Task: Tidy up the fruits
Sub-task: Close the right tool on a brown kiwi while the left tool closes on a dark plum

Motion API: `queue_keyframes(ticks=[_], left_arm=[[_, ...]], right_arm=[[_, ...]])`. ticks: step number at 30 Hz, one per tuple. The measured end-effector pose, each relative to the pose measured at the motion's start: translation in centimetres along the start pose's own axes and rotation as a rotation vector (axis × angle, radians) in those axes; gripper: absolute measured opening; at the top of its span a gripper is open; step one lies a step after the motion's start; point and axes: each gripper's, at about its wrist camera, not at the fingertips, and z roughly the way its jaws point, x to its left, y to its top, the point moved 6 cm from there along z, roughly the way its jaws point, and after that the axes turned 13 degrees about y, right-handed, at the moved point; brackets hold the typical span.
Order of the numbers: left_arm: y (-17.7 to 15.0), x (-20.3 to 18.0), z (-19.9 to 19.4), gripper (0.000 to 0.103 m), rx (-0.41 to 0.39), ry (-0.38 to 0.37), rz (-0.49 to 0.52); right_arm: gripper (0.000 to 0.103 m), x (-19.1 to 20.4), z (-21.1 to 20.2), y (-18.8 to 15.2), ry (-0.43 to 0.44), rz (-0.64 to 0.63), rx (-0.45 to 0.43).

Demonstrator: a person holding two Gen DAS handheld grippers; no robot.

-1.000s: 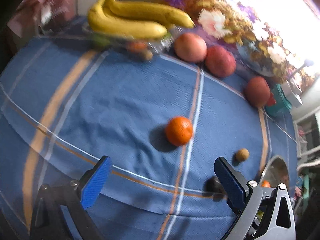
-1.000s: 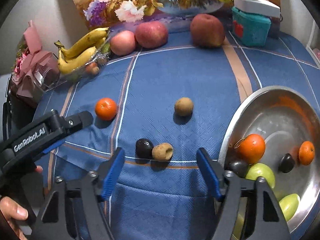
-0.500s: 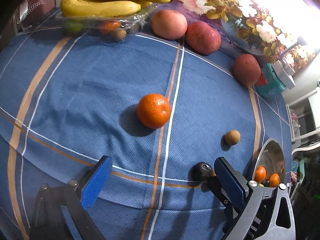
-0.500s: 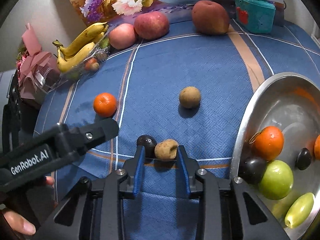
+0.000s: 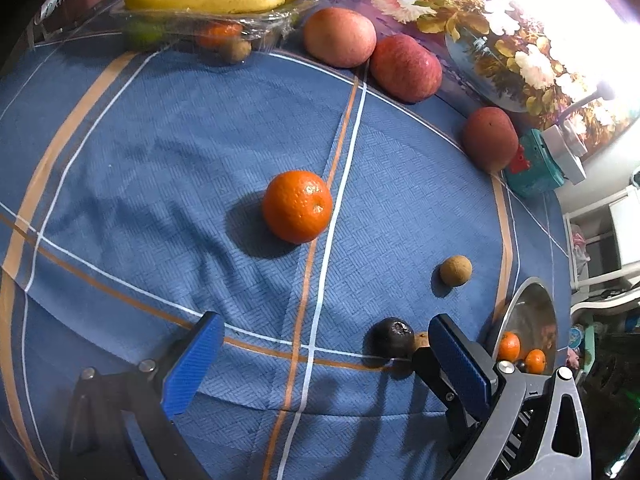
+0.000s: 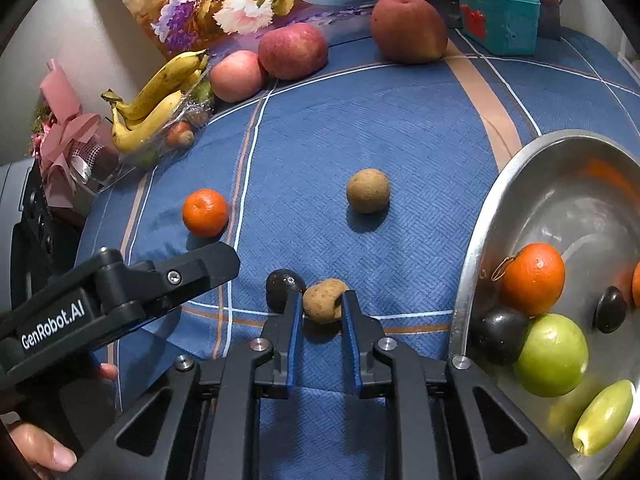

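My right gripper (image 6: 320,307) is shut on a small brown fruit (image 6: 323,300) that rests on the blue cloth, with a dark fruit (image 6: 280,287) touching its left side. A second brown fruit (image 6: 367,191) lies further ahead. A steel bowl (image 6: 476,248) at the right holds several fruits. My left gripper (image 5: 324,348) is open and empty above the cloth. An orange (image 5: 297,206) lies ahead of it; the orange also shows in the right wrist view (image 6: 205,212). The dark fruit (image 5: 393,337) sits by its right finger.
Bananas (image 6: 160,96) on a clear tray and three red apples (image 6: 292,50) line the far edge. A teal box (image 6: 496,20) stands at the far right, a pink ribbon bundle (image 6: 68,144) at the left. The left gripper's body (image 6: 120,292) reaches into the right wrist view.
My right gripper moved forward and closed its fingers on the small brown fruit. My left gripper moved nearer to the orange and stayed open.
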Motion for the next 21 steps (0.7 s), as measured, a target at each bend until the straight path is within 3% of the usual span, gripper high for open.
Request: queue_keyframes(ticks=[11, 18, 21], left_arm=[[-0.2, -0.6, -0.2, 0.101, -0.004, -0.036, -0.013], [-0.5, -1.8, -0.1, 0.091, -0.004, -0.028, 0.022], [-0.5, -2.3, -0.1, 0.081, -0.004, -0.05, 0.024]], right_arm=[[0.019, -0.2, -0.8, 0.1, -0.002, 0.004, -0.008], [0.018, -1.2, -1.7, 0.4, -0.017, 0.04, -0.033], [0.018, -1.5, -2.1, 0.4, -0.02, 0.052, -0.035]])
